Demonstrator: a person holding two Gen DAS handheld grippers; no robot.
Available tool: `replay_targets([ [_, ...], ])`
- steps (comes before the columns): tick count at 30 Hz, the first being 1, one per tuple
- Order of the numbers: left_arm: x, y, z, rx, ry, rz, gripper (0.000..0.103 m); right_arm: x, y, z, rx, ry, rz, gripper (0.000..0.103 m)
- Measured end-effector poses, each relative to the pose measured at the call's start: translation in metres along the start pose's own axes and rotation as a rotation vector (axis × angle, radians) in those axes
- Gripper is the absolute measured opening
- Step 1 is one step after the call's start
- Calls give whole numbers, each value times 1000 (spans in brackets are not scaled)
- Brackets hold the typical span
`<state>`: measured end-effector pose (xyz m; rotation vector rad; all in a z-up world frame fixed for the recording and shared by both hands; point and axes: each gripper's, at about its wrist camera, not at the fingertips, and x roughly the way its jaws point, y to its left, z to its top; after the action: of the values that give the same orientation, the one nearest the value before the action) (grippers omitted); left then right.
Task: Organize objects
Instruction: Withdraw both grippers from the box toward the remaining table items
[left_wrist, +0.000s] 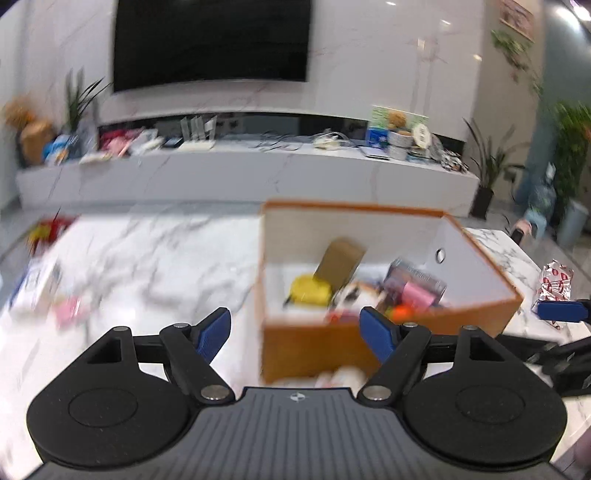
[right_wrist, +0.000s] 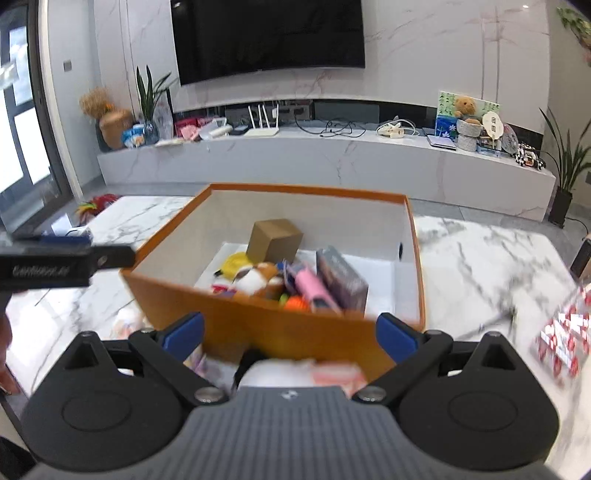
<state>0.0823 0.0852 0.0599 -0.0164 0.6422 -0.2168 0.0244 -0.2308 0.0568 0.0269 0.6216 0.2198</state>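
the left tongs (left_wrist: 295, 332) stand wide, nothing between their blue pads. just ahead of them and a little to their right sits the orange box (left_wrist: 476, 314) on the marble bench (left_wrist: 155, 251), its top uncovered. inside it lie a brown carton (left_wrist: 341, 262), a yellow thing (left_wrist: 310, 290), a pink tube (left_wrist: 417, 297) and a dark packet (left_wrist: 413, 275), all blurred in this view. a pale soft thing (left_wrist: 341, 374) lies on the bench right below these tongs, against the box's near wall. far to their left, flat white and pink items (left_wrist: 55, 291) lie smeared by blur. to their right a red-and-white wrapper (left_wrist: 554, 286) lies on the bench beside the box.

the right tongs (right_wrist: 290, 338) are also wide and hold nothing. the box (right_wrist: 258, 328) is straight ahead, its near wall just past the fingertips. in it a plush toy (right_wrist: 258, 278) lies beside the carton (right_wrist: 275, 240), the pink tube (right_wrist: 314, 288), the dark packet (right_wrist: 341, 280) and an orange ball (right_wrist: 297, 304). a white and pink bundle (right_wrist: 303, 371) lies on the bench between the fingers, low and blurred. the left tongs' finger (right_wrist: 66, 262) reaches in from the left of the box. to the right, the wrapper (right_wrist: 561, 343) lies on the bench (right_wrist: 480, 258).
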Motion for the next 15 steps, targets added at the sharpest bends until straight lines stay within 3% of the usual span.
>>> replay_targets([
  [3,6,33,-30,-72,57,15,91,-10,3,-18,11,6,26,99],
  [6,23,58,-46,-135,114,80,92,-12,5,-25,2,20,45,99],
  [15,75,83,-54,-275,197,143,92,5,-2,-35,36,64,100,100],
])
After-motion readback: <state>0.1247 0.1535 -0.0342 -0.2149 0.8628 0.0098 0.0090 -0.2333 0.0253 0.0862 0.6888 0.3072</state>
